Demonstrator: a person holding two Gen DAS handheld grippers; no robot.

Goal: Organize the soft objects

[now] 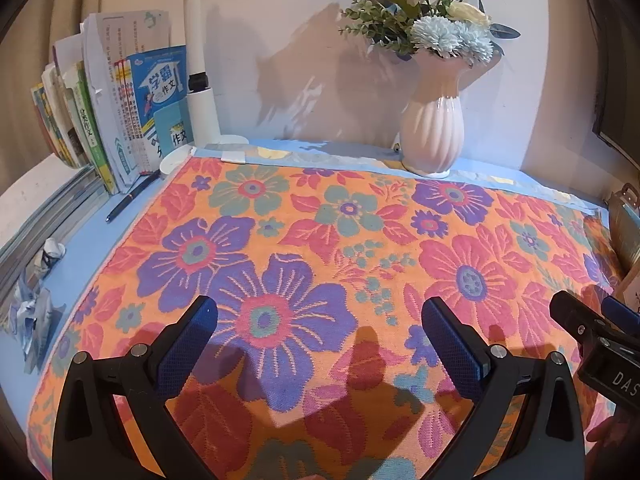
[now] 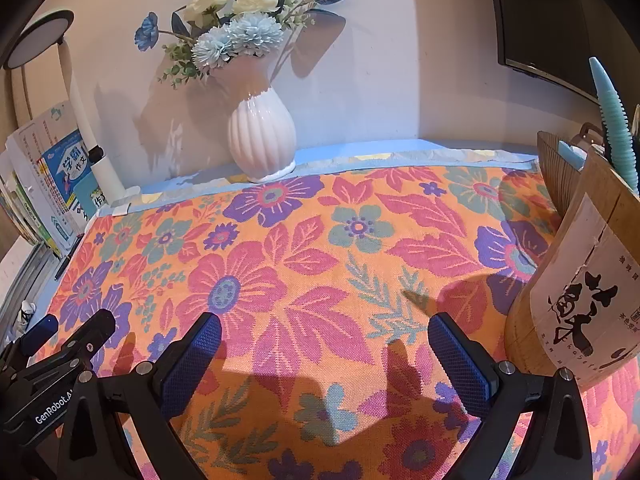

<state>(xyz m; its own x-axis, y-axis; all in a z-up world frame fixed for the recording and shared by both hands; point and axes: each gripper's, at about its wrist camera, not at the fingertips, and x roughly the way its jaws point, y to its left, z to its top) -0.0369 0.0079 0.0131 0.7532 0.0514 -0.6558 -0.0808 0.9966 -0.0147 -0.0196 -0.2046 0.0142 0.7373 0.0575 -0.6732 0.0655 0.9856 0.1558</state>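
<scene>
Blue table (image 1: 76, 280) bears floral towel (image 1: 320, 240); vase (image 1: 432, 136), books (image 1: 120, 120), pen (image 1: 134, 196).

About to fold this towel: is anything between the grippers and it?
Nothing visible. Both the left gripper and right gripper are open over bare towel. The vase stands at its far edge, a wooden holder at its right.

"GenRobot.AI" stands on the left hand-held gripper (image 2: 66, 334); "DAS" on the right hand-held gripper (image 1: 592, 312). The blue book (image 1: 160, 84) reads "学霸作文"; the green spine (image 1: 89, 128) "全作文".
</scene>
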